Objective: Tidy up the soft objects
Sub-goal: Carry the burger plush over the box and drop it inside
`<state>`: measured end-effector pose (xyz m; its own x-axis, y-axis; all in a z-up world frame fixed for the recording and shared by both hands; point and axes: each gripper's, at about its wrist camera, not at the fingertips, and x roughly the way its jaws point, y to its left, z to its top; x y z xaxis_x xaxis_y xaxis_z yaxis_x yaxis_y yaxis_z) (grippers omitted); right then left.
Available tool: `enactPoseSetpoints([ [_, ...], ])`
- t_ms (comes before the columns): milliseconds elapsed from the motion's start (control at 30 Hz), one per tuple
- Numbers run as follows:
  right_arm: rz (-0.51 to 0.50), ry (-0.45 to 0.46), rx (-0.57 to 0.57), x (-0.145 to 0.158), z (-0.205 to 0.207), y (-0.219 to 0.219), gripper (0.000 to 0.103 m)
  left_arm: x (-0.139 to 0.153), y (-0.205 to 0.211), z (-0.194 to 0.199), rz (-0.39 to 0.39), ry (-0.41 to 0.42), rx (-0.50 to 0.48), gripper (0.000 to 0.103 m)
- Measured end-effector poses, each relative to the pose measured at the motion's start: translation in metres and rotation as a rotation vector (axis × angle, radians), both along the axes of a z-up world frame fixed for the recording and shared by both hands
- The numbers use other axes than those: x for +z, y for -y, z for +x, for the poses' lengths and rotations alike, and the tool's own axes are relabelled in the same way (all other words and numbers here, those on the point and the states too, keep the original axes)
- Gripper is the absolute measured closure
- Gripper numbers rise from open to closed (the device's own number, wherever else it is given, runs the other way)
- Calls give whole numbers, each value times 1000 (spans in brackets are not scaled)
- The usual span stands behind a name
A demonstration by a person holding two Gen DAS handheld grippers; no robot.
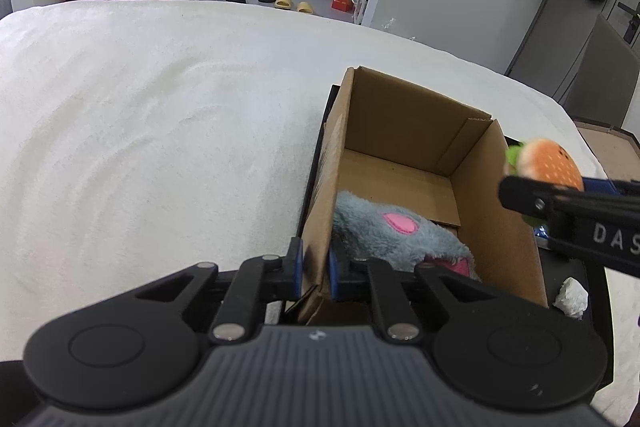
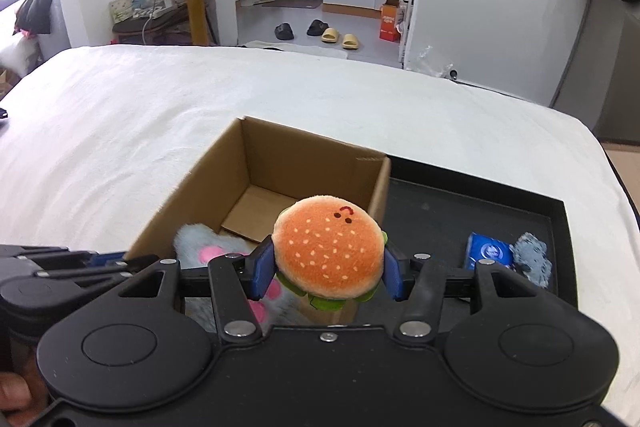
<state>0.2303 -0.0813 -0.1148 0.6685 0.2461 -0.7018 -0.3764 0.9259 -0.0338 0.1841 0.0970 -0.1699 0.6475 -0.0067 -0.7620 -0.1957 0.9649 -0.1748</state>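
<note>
So the left tongs [image 1: 314,273] are clamped shut on the near wall of the cardboard box [image 1: 404,115], one pad outside, one inside, basically pinning it in place. The box sits on a black tray [image 2: 476,203] on the white bed [image 2: 160,115], and a fluffy grey-and-pink plush [image 1: 384,231] is already lying in the near end of it.

The right tongs [image 2: 326,269] are gripping a little burger plush [image 2: 328,247] by its sides, holding it in the air just at the box's right wall, not over the opening yet as far as I can tell.

Looks like the drop-off step: burger goes in next. That needs it carried over the free floor at the far end, lowered a bit, then let go. A blue packet [image 2: 490,253] and a small grey fuzzy thing [image 2: 530,261] are left on the tray, probably next.
</note>
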Motion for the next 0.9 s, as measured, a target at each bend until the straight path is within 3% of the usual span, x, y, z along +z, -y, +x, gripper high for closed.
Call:
enactPoseSetpoints([
  [233,55,-12,25,7,4,-24,50,-2,-8,0,-39,2,3,91],
  [400,61,-16,51,10,1,-31,37,-3,-12,1,-56,-3,3,91],
  [633,26,-23,2,5,-3,-8,37,2,-2,0,2,3,-20,88],
  [900,12,-28,-84,-4,-9,22,36,4,0,2,8,-21,-9,84],
])
